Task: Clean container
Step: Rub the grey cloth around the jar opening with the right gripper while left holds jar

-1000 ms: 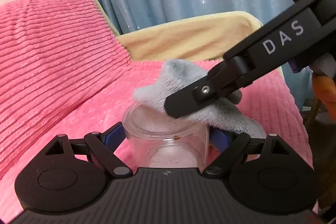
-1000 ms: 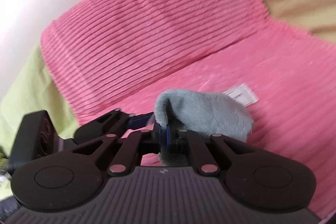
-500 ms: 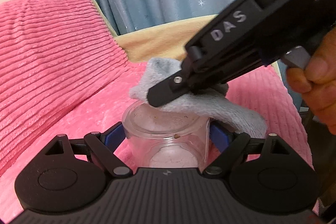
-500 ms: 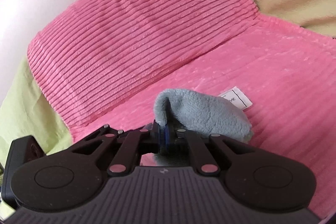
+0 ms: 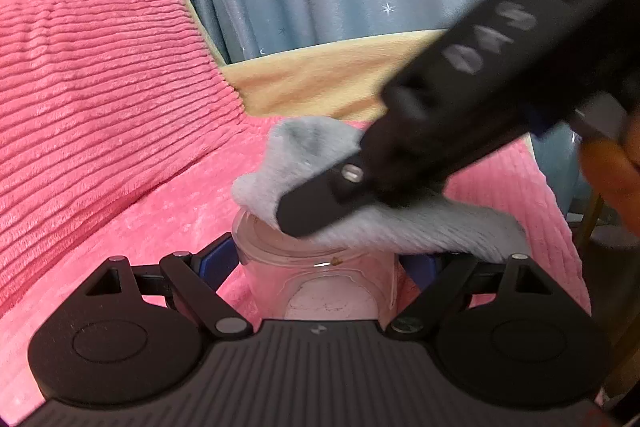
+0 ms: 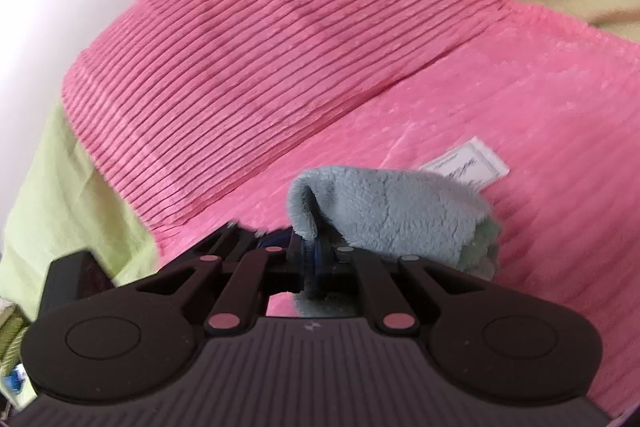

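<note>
Angling down from your right, your right gripper [image 6: 316,261] clamps the fluffy grey cloth [image 5: 400,223] onto the clear round plastic container [image 5: 320,279], which your left gripper [image 5: 318,261] squeezes.

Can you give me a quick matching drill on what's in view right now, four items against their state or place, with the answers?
Items:
1. clear container
2. grey cloth
3. white label
4. small brown speck

States:
A. pinched in the right gripper, draped over the container's opening
B. lying flat on the pink cover
C. held between the left gripper's blue pads
D. stuck on the container's near rim

Pairs: 1-C, 2-A, 3-B, 4-D
</note>
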Demonstrator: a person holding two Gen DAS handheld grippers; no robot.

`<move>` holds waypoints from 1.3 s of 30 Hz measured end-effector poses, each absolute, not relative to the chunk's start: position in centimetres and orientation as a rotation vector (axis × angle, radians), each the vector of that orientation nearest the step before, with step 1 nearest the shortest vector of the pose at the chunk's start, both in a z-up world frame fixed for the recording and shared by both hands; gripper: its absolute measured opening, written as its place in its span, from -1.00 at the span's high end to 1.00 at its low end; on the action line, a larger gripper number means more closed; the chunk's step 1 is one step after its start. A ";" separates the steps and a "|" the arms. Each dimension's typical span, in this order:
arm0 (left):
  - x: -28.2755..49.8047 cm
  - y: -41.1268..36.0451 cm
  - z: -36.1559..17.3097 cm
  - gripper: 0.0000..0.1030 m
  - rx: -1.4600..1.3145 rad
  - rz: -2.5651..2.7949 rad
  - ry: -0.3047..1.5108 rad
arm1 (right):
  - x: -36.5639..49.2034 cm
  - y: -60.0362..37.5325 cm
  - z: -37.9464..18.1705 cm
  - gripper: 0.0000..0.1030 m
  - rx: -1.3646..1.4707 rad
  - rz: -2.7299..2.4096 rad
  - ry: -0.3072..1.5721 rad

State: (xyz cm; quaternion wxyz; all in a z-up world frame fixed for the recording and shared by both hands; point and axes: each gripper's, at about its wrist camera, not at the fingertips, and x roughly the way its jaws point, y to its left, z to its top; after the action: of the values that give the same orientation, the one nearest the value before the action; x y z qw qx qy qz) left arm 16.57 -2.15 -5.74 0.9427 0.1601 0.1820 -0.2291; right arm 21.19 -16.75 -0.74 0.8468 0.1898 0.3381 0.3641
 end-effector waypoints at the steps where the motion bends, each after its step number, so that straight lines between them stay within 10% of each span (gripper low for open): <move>1: 16.5 -2.2 -5.8 -0.67 0.328 -0.468 0.370 | 21.4 -16.7 -0.7 0.98 0.400 0.759 0.707; 39: 16.3 -2.9 -6.1 -0.68 0.366 -0.469 0.364 | 21.1 -18.1 -1.1 0.97 0.399 0.776 0.712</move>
State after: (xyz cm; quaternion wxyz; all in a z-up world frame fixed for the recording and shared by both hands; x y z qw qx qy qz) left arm 16.26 -2.90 -6.09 0.9399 0.1791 0.1785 -0.2296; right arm 21.07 -18.07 -1.06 0.8456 0.1890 0.3376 0.3677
